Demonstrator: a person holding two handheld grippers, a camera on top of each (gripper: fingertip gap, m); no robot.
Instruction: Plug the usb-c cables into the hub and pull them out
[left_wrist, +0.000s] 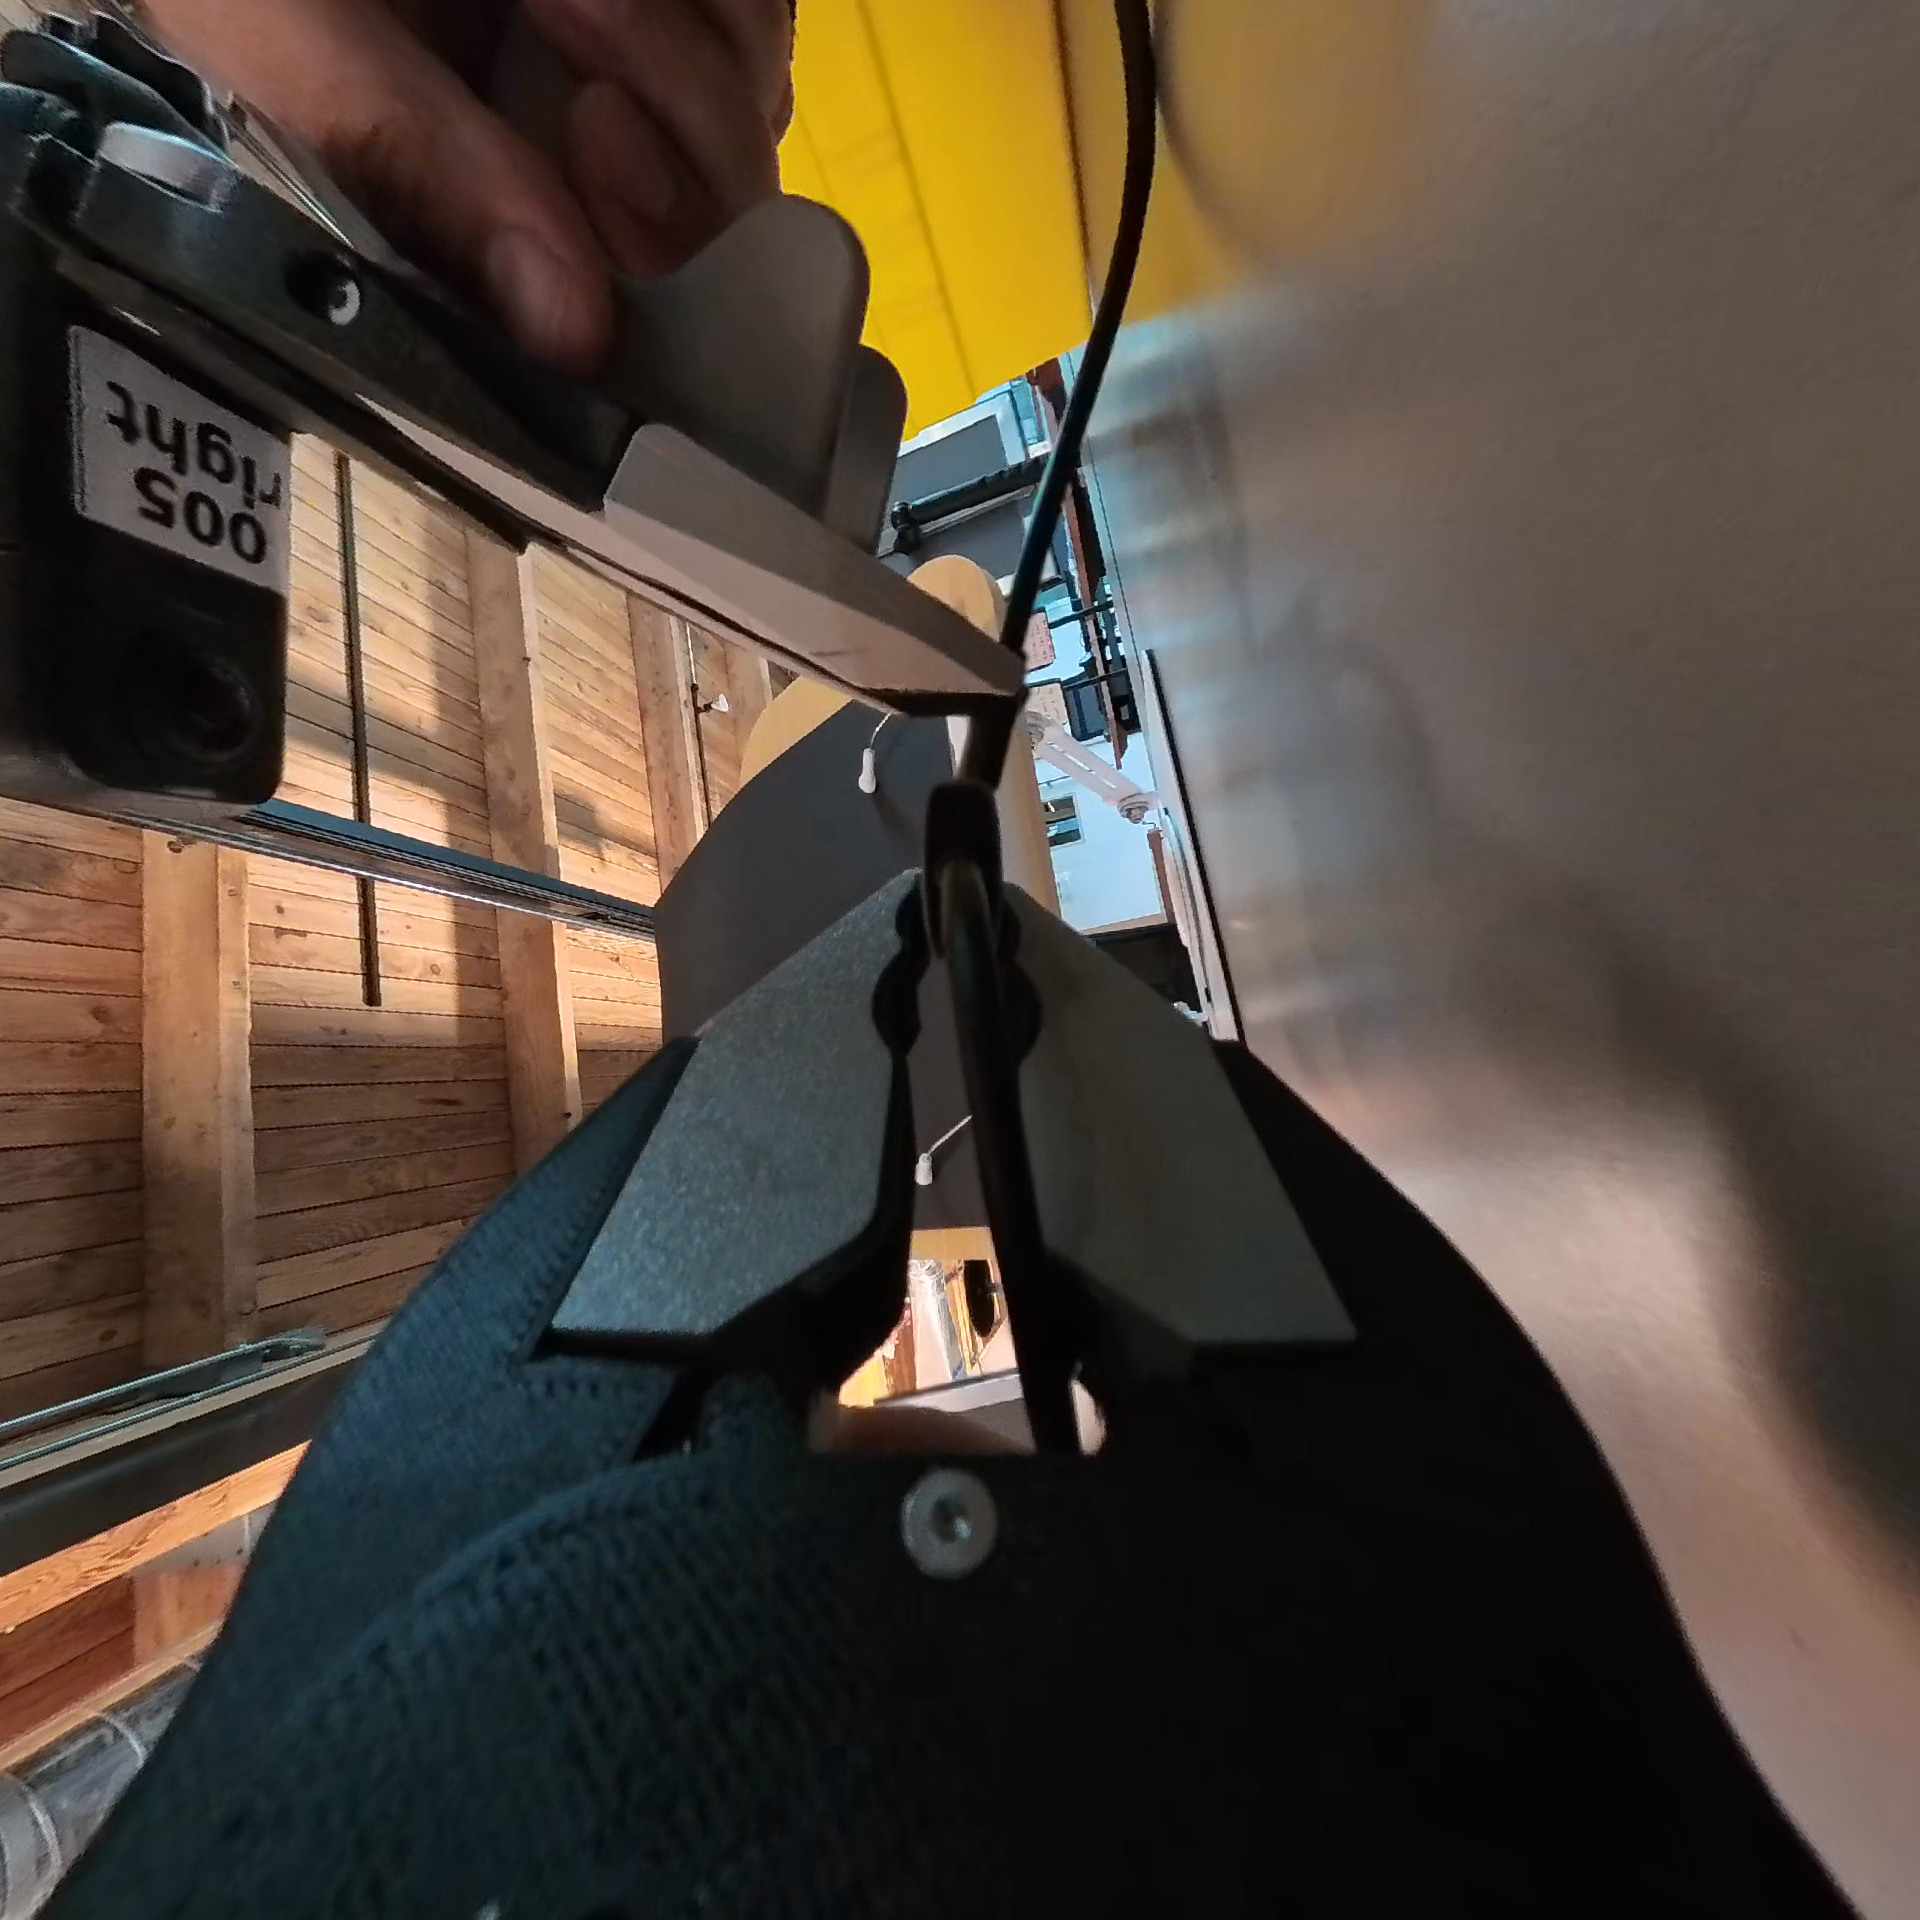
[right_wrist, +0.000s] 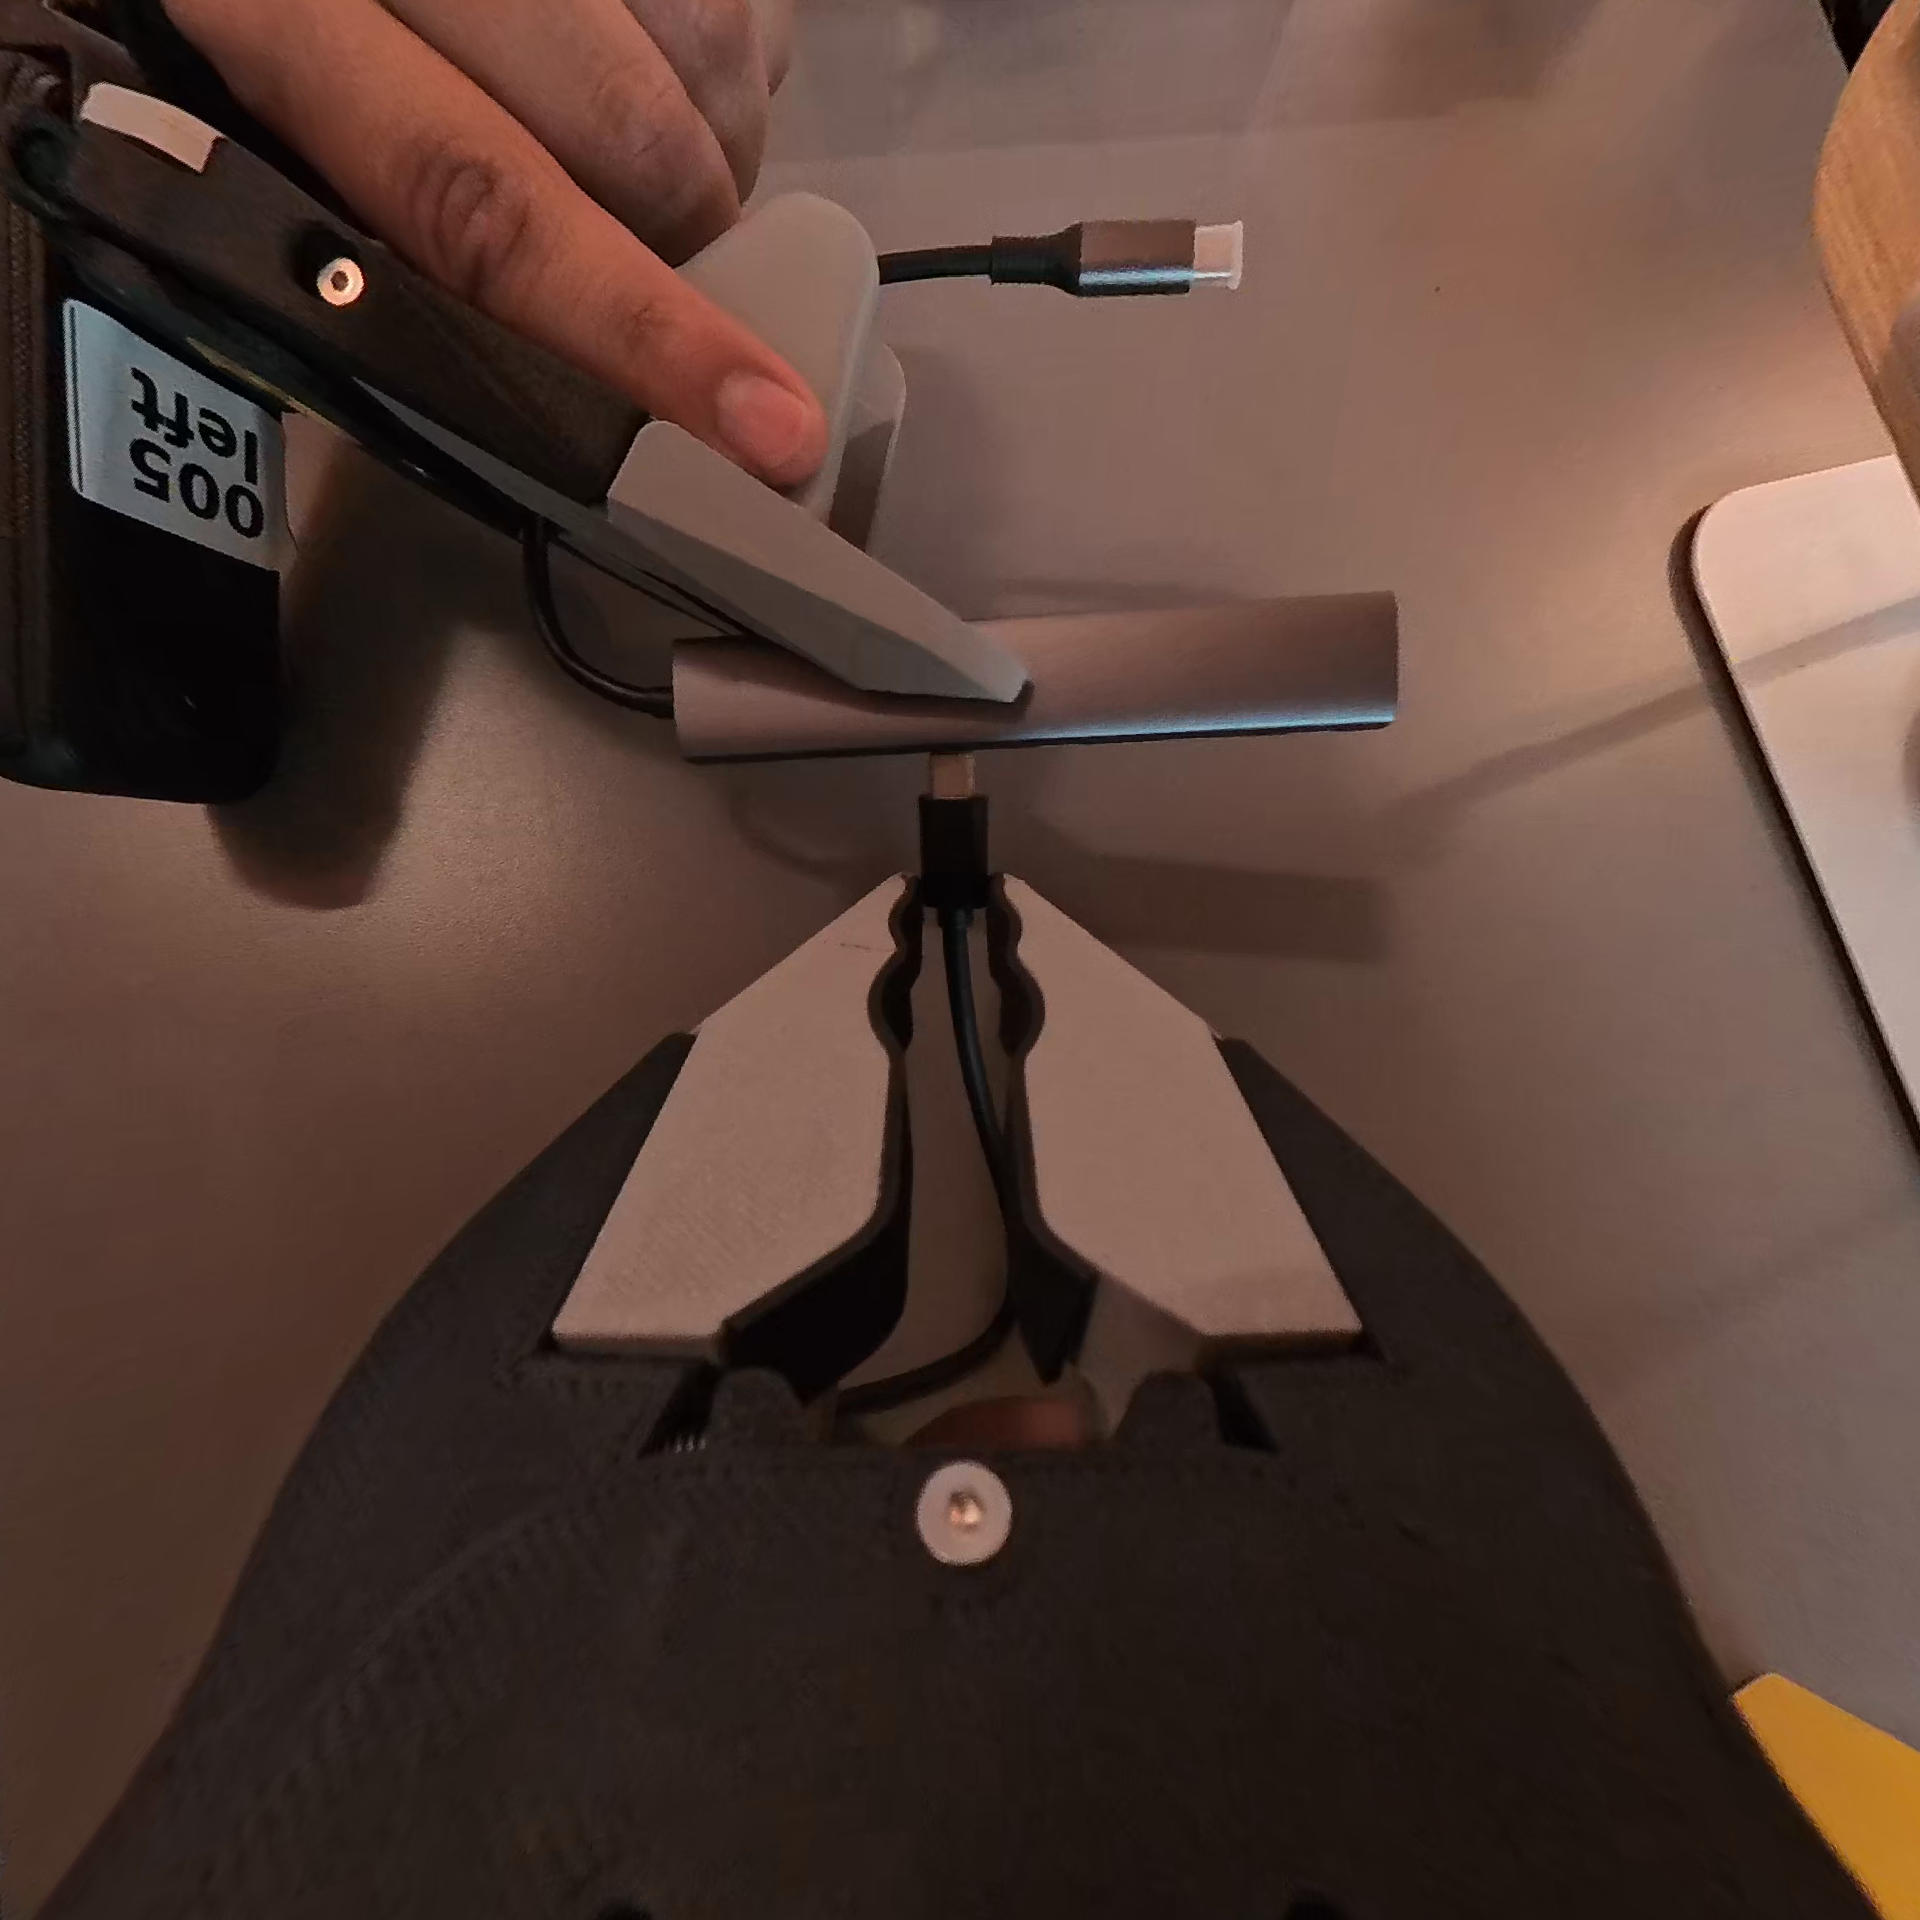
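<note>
In the right wrist view my right gripper (right_wrist: 951, 888) is shut on a black usb-c plug (right_wrist: 951, 836). The plug's metal tip meets the near edge of the grey hub (right_wrist: 1195, 665), with some metal still showing. The left gripper (right_wrist: 992, 686), held by a hand, rests its closed tips on top of the hub. The hub's own cable ends in a silver plug (right_wrist: 1132, 258) lying beyond it. In the left wrist view my left gripper (left_wrist: 961, 909) is shut on a black cable (left_wrist: 1049, 488) that runs upward. The right gripper's tip (left_wrist: 987, 681) touches that cable. The hub is hidden there.
The grey table (right_wrist: 416, 1039) carries a white slab (right_wrist: 1818, 675) at the right, a wooden round object (right_wrist: 1870, 208) at the top right and a yellow piece (right_wrist: 1829, 1787) at the bottom right. The left wrist view faces wood planks (left_wrist: 312, 1039) and a yellow surface (left_wrist: 935, 208). Less than 4 cm separates the two grippers' tips.
</note>
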